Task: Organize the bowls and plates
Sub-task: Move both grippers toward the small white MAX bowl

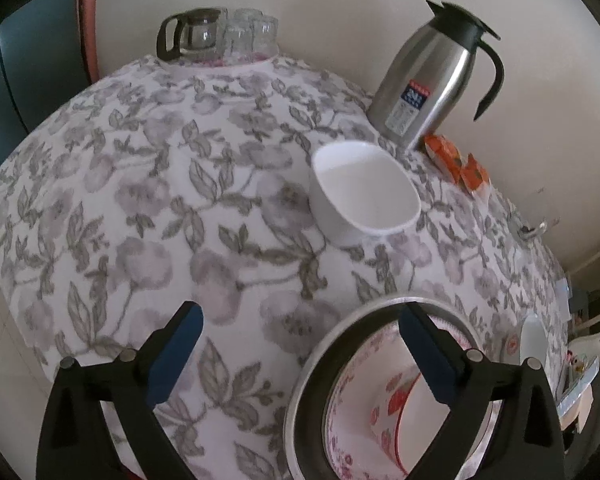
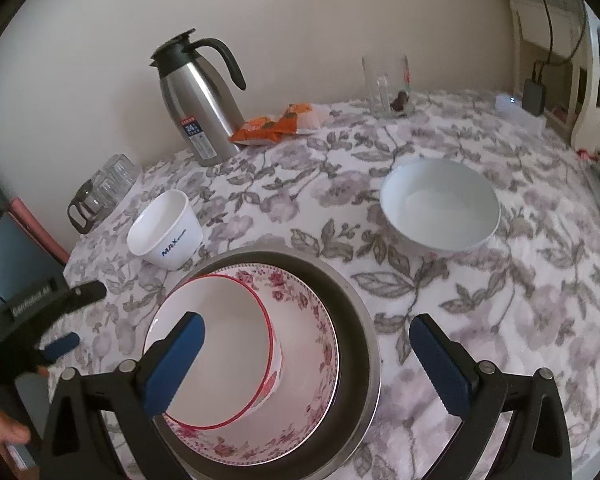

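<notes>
On the floral tablecloth (image 2: 480, 300), a red-rimmed bowl (image 2: 220, 360) already nests in the floral plate (image 2: 312, 364) inside the steel pan (image 2: 360, 320). The small white bowl (image 2: 166, 236) and the large white bowl (image 2: 440, 204) stand apart, seemingly left to stack. The left gripper (image 1: 300, 356) and the right gripper (image 2: 306, 364) are both spread wide, grasping nothing.

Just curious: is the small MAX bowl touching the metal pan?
Apart. The right wrist view shows tablecloth between the MAX bowl and the pan.
</notes>
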The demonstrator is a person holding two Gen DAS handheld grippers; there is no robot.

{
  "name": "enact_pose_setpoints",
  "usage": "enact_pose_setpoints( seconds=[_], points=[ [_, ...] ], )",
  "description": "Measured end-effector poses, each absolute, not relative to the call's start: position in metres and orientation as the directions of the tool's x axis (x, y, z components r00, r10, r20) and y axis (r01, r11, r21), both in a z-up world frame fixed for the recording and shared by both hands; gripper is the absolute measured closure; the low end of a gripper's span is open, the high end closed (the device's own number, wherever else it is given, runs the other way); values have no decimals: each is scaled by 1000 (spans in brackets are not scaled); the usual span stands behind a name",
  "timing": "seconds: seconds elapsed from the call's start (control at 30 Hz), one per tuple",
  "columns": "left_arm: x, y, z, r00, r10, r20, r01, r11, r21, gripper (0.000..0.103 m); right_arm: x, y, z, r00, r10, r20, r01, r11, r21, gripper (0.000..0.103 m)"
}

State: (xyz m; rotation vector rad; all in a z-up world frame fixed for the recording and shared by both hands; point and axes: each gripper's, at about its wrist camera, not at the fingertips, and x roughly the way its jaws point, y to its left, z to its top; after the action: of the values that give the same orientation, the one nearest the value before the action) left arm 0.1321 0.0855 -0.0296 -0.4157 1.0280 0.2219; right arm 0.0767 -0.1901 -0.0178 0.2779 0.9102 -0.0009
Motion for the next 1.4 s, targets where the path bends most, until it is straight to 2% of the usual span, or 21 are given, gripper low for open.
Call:
enact_pose_setpoints(
  seconds=[0.37,0.53,0.8,0.93,1.0,1.07,1.13,1.17,1.23,1.37,1.4],
  points=[
    [165,110,-14,564,-27,-825,-390,872,-295,4,86,-176,2,657,79,-750,75,983,169,0],
    [181,115,-20,520,-38,-854,-383,883,-272,4,92,-165,9,656,88,-750,44,987,154,0],
    [199,133,-31,481,-81,-873,-385,875,-293,4,111,-130,42,625,205,-753,-88,977,193,0],
    [208,147,-42,466,-125,-876,-408,848,-338,4,140,-113,49,553,265,-790,-143,964,224,0],
    [215,154,-46,472,-155,-868,-416,829,-374,4,161,-106,49,508,295,-809,-160,955,248,3],
    [222,155,-48,480,-168,-861,-406,828,-388,5,179,-101,46,472,306,-827,-169,952,256,15],
    [231,155,-52,484,-193,-854,-387,828,-406,6,202,-95,38,417,308,-855,-172,951,259,21],
    [235,155,-54,485,-201,-851,-381,828,-412,8,211,-92,33,397,302,-867,-170,952,254,25],
    [244,155,-61,482,-217,-849,-377,823,-424,18,228,-86,23,356,289,-889,-166,956,244,31],
    [260,150,-74,470,-246,-848,-360,823,-439,22,258,-81,-2,294,291,-911,-140,955,260,44],
    [264,148,-76,466,-247,-849,-355,827,-436,26,263,-80,-7,285,292,-913,-138,955,262,46]
  ],
)
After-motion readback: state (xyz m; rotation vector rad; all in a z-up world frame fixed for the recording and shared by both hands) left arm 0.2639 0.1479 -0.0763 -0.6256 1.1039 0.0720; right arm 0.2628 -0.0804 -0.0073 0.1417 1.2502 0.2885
